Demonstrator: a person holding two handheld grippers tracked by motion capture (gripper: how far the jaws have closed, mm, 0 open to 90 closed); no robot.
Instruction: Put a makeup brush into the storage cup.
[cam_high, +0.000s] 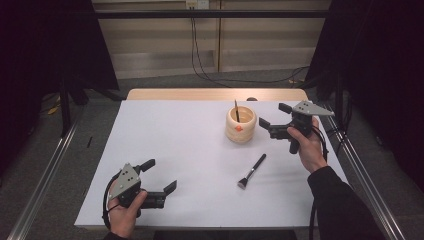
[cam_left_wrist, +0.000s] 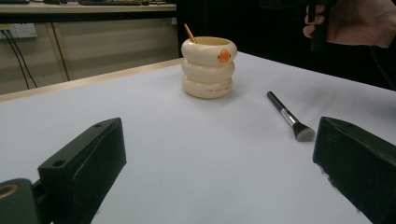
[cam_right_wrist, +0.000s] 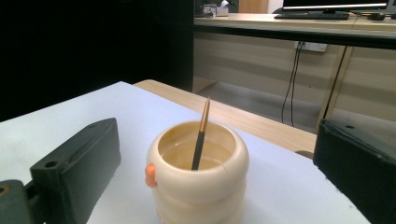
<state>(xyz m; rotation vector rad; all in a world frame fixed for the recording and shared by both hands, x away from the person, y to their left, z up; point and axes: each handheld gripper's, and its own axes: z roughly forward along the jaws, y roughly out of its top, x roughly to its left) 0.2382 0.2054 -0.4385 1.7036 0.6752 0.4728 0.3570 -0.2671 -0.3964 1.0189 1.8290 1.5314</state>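
White sheeting covers the table (cam_high: 165, 150). Low at its left the left gripper (cam_high: 162, 176) hovers, jaws wide, empty. Right of centre lies a brush (cam_high: 252, 170), light, stiff-handled, probably best pinched mid-handle. Beyond stands a ringed cup (cam_high: 241, 126) holding a thin stick (cam_high: 237, 111); the right gripper (cam_high: 272, 115) faces it, spread open, touching nothing.

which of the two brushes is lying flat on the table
The black-handled brush with the silver collar lies flat on the white table, in front of the cream cup. The other brush stands inside that cup, leaning on its rim.
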